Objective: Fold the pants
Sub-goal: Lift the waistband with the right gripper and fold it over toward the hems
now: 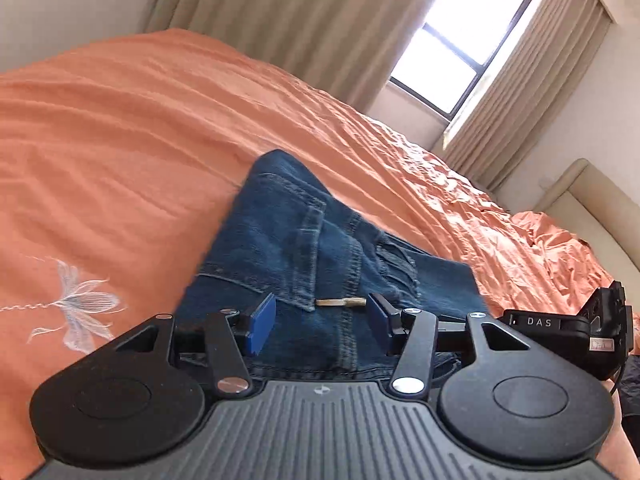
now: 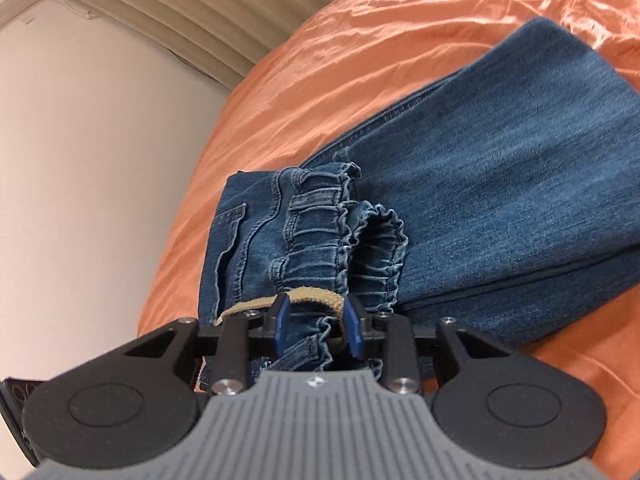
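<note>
Blue jeans lie folded on an orange bed sheet. My left gripper hovers just above them, open, its blue pads wide apart and holding nothing. A small tan strip shows on the denim between the fingertips. In the right wrist view the jeans stretch away to the upper right, and the gathered elastic waistband faces me. My right gripper is shut on the bunched waistband edge, and a tan strap curves over the fingertips.
The orange sheet is wrinkled and carries a white embroidered flower. Beige curtains and a bright window stand behind the bed. A padded headboard is at the far right. A black housing marked DAS sits beside my left gripper.
</note>
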Motion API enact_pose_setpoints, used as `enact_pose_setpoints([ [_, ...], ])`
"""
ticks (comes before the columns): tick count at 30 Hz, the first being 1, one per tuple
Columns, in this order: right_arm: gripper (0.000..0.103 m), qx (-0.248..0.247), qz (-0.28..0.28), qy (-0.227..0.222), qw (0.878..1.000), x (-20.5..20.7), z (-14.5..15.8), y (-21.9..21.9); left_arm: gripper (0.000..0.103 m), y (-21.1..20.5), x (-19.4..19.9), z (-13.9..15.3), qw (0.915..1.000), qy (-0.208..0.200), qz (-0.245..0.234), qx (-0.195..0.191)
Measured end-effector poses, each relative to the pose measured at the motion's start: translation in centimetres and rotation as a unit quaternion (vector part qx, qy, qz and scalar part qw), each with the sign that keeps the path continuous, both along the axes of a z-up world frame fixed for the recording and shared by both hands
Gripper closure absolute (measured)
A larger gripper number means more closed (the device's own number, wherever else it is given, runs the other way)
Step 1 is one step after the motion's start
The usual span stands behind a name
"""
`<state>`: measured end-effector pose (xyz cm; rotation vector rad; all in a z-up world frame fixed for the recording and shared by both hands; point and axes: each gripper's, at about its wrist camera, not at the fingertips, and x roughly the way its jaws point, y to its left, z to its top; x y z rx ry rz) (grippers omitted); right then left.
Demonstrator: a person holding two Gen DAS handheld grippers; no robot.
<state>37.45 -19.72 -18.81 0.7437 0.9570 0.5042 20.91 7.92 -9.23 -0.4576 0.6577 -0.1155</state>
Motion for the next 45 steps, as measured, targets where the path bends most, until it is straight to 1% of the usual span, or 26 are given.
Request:
enact_pose_setpoints([
  [2, 0.088, 0.035, -0.006, 0.011, 0.999, 0.5, -0.8, -0.5, 0.043, 0.7, -0.4, -0.6, 0.9996, 0.013, 0.023, -0.004],
  [3, 0.103, 0.051, -0.008, 0.009, 0.999, 0.4, -0.8, -0.8, 0.043, 1.0, -0.5, -0.8, 0.9992, 0.018, 0.034, -0.009],
  [5, 0.103, 0.093, -0.009, -0.012, 0.996, -0.2, 0.4, -1.7, 0.043, 1.3, -0.7, -0.9, 0.9983, 0.018, 0.053, -0.019],
  [7, 0.103, 0.125, 0.007, -0.06, 0.99, -1.5, 2.8, -2.4, 0.043, 1.4, -0.9, -0.8, 0.9975, 0.008, 0.063, -0.029],
  [9, 0.103, 0.107, 0.021, -0.108, 0.988, -3.3, 5.2, -2.6, 0.043, 1.4, -1.0, -0.7, 0.9972, -0.002, 0.065, -0.039],
  [10, 0.103, 0.088, 0.02, -0.12, 0.989, -4.0, 5.8, -2.7, 0.043, 1.3, -1.0, -0.6, 0.9972, -0.004, 0.064, -0.039],
  [12, 0.103, 0.047, -0.002, -0.116, 0.992, -4.8, 5.7, -2.9, 0.043, 1.2, -1.1, -0.7, 0.9971, -0.001, 0.069, -0.031],
  [14, 0.099, 0.033, -0.015, -0.075, 0.997, -4.2, 4.2, -3.3, 0.043, 1.2, -1.2, -0.9, 0.9964, 0.007, 0.08, -0.024],
  [15, 0.088, 0.038, -0.015, -0.053, 0.998, -3.8, 3.3, -3.3, 0.043, 1.2, -1.1, -1.0, 0.996, 0.012, 0.086, -0.024],
  [16, 0.074, 0.051, -0.011, -0.034, 0.998, -3.4, 2.4, -3.2, 0.043, 1.4, -1.1, -1.2, 0.9957, 0.018, 0.088, -0.023],
  [17, 0.068, 0.057, -0.01, -0.024, 0.998, -3.1, 1.9, -3.1, 0.043, 1.5, -1.1, -1.4, 0.9952, 0.024, 0.092, -0.023],
  [21, 0.06, 0.038, -0.01, -0.019, 0.999, -1.9, 1.1, -2.6, 0.043, 1.6, -1.1, -1.9, 0.9943, 0.036, 0.097, -0.023],
  [23, 0.061, 0.052, 0.003, -0.009, 0.999, -0.9, 0.3, -2.1, 0.043, 1.7, -1.1, -2.1, 0.994, 0.038, 0.1, -0.023],
  [24, 0.062, 0.062, 0.012, -0.005, 0.998, -0.6, -0.1, -1.8, 0.043, 1.7, -1.1, -2.2, 0.9938, 0.04, 0.101, -0.025],
  [25, 0.071, 0.066, 0.016, -0.003, 0.998, -0.4, -0.4, -1.5, 0.043, 1.9, -1.0, -2.3, 0.9935, 0.043, 0.102, -0.028],
  [27, 0.092, 0.061, 0.021, -0.02, 0.998, -0.5, -0.1, -1.1, 0.043, 2.0, -0.8, -2.6, 0.9929, 0.048, 0.103, -0.034],
  [28, 0.097, 0.059, 0.022, -0.035, 0.997, -0.7, 0.5, -1.2, 0.043, 2.1, -0.7, -2.7, 0.9927, 0.05, 0.103, -0.037],
  [29, 0.102, 0.077, 0.03, -0.053, 0.995, -1.0, 1.3, -1.4, 0.043, 2.2, -0.7, -2.7, 0.9927, 0.049, 0.103, -0.041],
  [31, 0.103, 0.109, 0.053, -0.091, 0.988, -2.1, 3.6, -1.8, 0.043, 2.4, -1.0, -2.5, 0.9926, 0.035, 0.101, -0.057],
  [33, 0.103, 0.089, 0.078, -0.131, 0.984, -3.6, 5.7, -1.7, 0.043, 2.6, -1.4, -2.1, 0.9923, 0.015, 0.097, -0.075],
  [34, 0.103, 0.077, 0.087, -0.136, 0.984, -4.1, 6.1, -1.6, 0.043, 2.7, -1.6, -1.9, 0.9923, 0.005, 0.095, -0.079],
  [36, 0.103, 0.048, 0.103, -0.11, 0.987, -5.2, 5.6, -1.6, 0.043, 2.7, -1.7, -1.7, 0.9925, -0.003, 0.09, -0.082],
  [39, 0.103, -0.028, 0.095, -0.061, 0.993, -5.3, 3.2, -1.5, 0.043, 2.5, -1.3, -1.8, 0.9935, 0.002, 0.081, -0.08],
  [40, 0.103, -0.042, 0.089, -0.04, 0.994, -4.9, 2.1, -1.4, 0.043, 2.3, -1.0, -1.9, 0.9941, 0.004, 0.076, -0.077],
  [42, 0.103, -0.052, 0.082, -0.013, 0.995, -4.2, 0.6, -1.4, 0.044, 1.7, -0.5, -1.9, 0.996, 0.005, 0.062, -0.064],
  [45, 0.103, -0.091, 0.074, -0.003, 0.993, -3.9, -0.3, -0.6, 0.044, 0.5, 0.3, -2.1, 0.9989, 0.014, 0.034, -0.027],
])
